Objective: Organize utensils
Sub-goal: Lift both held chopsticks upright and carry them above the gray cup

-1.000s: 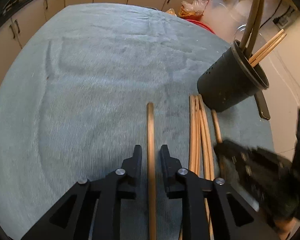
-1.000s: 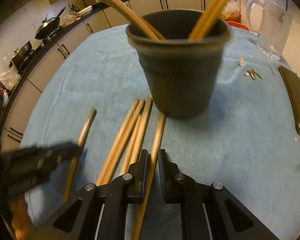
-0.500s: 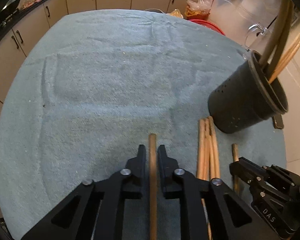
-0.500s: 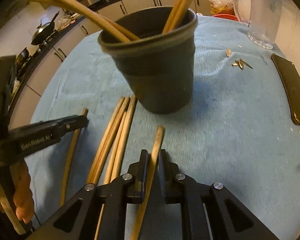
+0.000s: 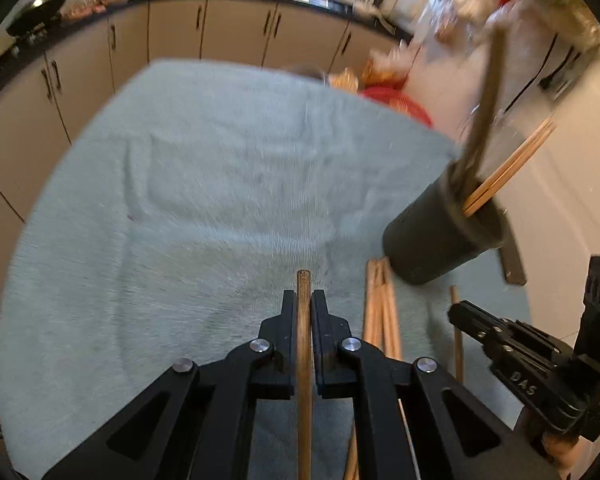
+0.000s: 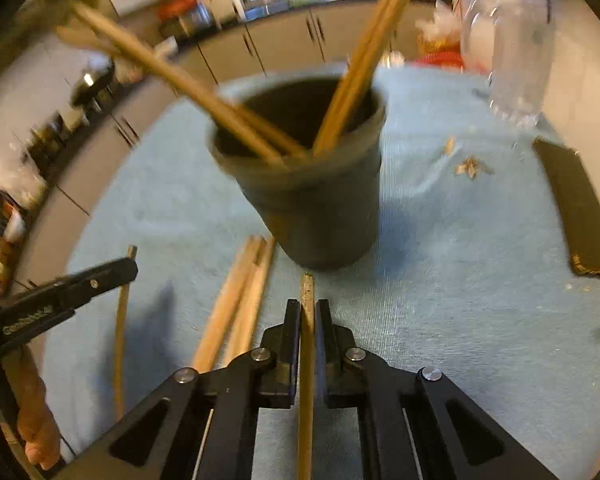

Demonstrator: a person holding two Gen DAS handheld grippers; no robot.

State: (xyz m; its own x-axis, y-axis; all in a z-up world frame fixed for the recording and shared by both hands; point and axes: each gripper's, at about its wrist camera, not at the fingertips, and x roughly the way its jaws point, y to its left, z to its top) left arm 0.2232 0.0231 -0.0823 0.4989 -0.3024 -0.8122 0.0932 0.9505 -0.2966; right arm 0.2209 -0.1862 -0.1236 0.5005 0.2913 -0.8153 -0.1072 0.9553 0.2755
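Note:
A dark utensil holder (image 5: 432,240) (image 6: 316,208) stands on the pale blue cloth (image 5: 180,200) with long wooden utensils and chopsticks leaning out of it. My left gripper (image 5: 303,294) is shut on a wooden stick (image 5: 303,280), held above the cloth to the left of the holder. My right gripper (image 6: 308,304) is shut on another wooden stick (image 6: 307,284), just in front of the holder. Several loose chopsticks (image 5: 380,304) (image 6: 240,300) lie on the cloth between the two grippers. Each gripper shows in the other's view: right gripper (image 5: 456,314), left gripper (image 6: 128,266).
A clear glass pitcher (image 6: 508,40) stands at the back right. A dark flat slab (image 6: 576,208) lies near the cloth's right edge, with small crumbs (image 6: 470,166) beside it. Kitchen cabinets (image 5: 228,32) run behind the table. A hand (image 6: 36,432) shows at the lower left.
Both grippers have closed onto their sticks and risen, lifting the sticks off the cloth. The holder now sits lower and farther off in both views.

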